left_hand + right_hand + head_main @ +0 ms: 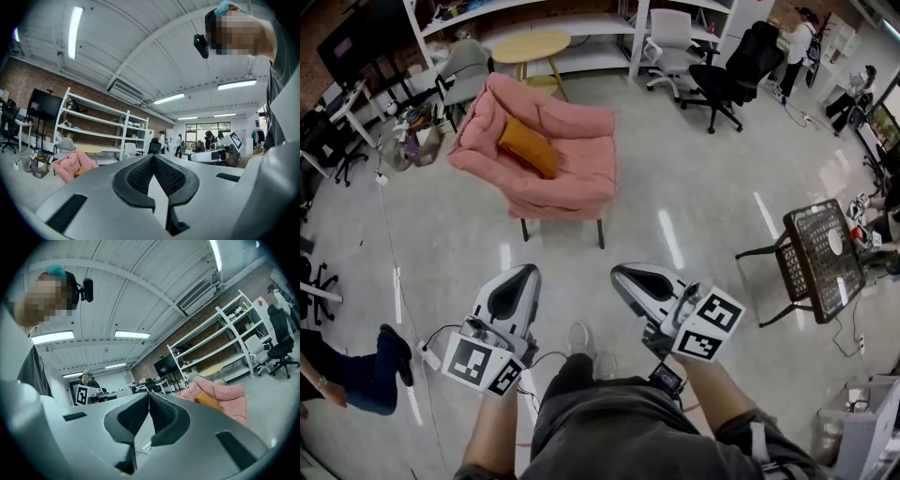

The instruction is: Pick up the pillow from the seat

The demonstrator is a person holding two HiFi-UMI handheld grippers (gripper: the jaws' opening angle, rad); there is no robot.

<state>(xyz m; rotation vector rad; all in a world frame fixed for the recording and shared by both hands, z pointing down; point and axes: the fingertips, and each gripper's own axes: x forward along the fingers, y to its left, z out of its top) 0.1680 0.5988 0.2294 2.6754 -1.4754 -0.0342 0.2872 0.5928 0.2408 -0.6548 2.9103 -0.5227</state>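
Currently, pillow (528, 147): orange, oblong, lying tilted on the seat, toward the seat's left side as the head view shows it, against the back cushion; nothing else touches it.
Armchair (572, 178): pink, padded, on thin dark legs, standing on the floor well ahead of the person; the right gripper view shows it with the pillow (207, 399) off to the right of the fingers.
Left gripper (523, 274): held low in front of the person, well apart from the armchair; its fingers (140, 176) are closed tip to tip with nothing between them.
Right gripper (623, 275): held beside the left one, likewise well apart from the pillow; its fingers (161, 416) meet at the tips and hold nothing.
Floor (694, 206): pale grey and glossy.
Black mesh chair (820, 248): off to the person's right.
White shelving (581, 23): behind the armchair.
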